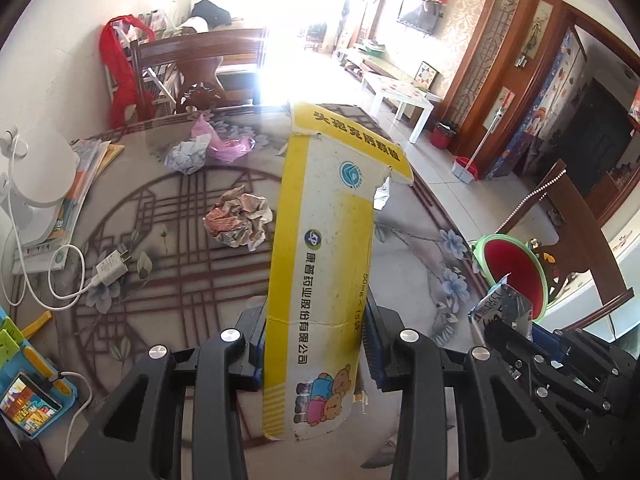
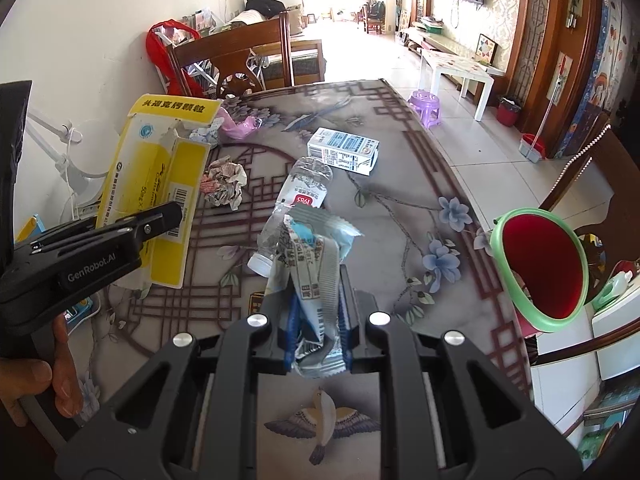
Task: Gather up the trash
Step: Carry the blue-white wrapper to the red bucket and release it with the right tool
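Observation:
My left gripper [image 1: 316, 344] is shut on a tall yellow and white medicine box [image 1: 324, 232], held upright above the table with its top flap torn open. From the right wrist view the same box [image 2: 152, 184] hangs at the left in the left gripper [image 2: 168, 216]. My right gripper [image 2: 318, 320] is shut on a crumpled silver and blue wrapper [image 2: 316, 264]. Beyond it on the table lie an empty plastic bottle [image 2: 296, 208] and a white carton [image 2: 344, 151]. A green-rimmed bin with a red liner [image 2: 540, 268] stands off the table's right edge.
Crumpled paper [image 1: 240, 222], a tissue ball [image 1: 186, 156] and a pink bag [image 1: 224, 144] lie on the patterned table [image 1: 180, 292]. At the left are a white charger [image 1: 110, 270], a lamp [image 1: 40, 184] and a phone [image 1: 28, 404]. A wooden chair [image 1: 200, 68] stands behind.

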